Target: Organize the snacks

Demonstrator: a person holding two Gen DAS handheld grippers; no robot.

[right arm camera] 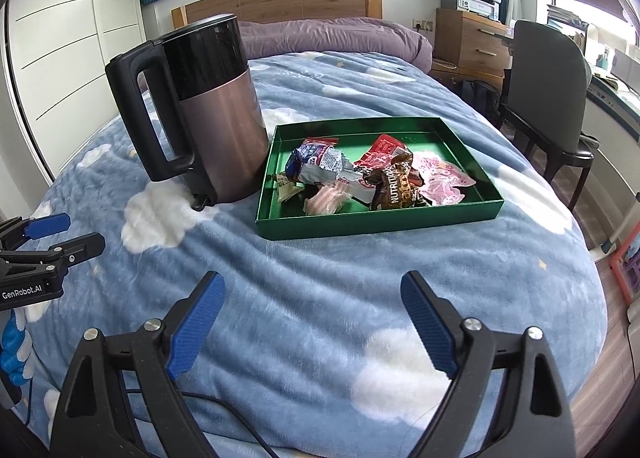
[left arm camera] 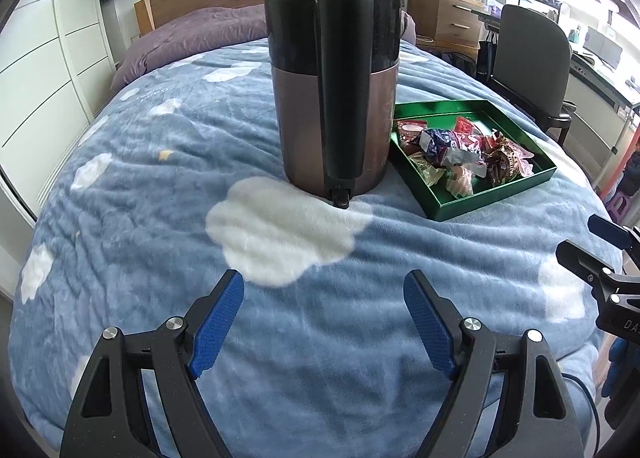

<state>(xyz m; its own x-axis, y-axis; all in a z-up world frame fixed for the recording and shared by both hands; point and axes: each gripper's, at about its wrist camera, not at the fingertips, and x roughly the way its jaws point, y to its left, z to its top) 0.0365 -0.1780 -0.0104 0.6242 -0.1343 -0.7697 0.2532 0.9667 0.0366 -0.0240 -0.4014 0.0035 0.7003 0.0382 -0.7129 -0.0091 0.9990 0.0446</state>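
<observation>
The snacks (right arm camera: 360, 173) are lying heaped in the green tray (right arm camera: 376, 219) on the bed (right arm camera: 320, 298), the tray just beside the kettle (right arm camera: 216, 109) (nearly touching its base). Nothing appears left outside the tray, so the step in hand is likely sorting: picking one wrapper off the top, clear of the rim. Both tools are hovering near the bed's front edge, tilting downward; left tool (left arm camera: 323, 322) and right tool (right arm camera: 312, 318) are both released, holding nothing.

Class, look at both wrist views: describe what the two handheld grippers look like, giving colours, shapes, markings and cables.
Each gripper is matte black with two angled fingers carrying ribbed blue pads and round silver pivot bolts. The left gripper bears white "GenRobot.AI" lettering. A thin black cable trails beneath the right gripper.
</observation>
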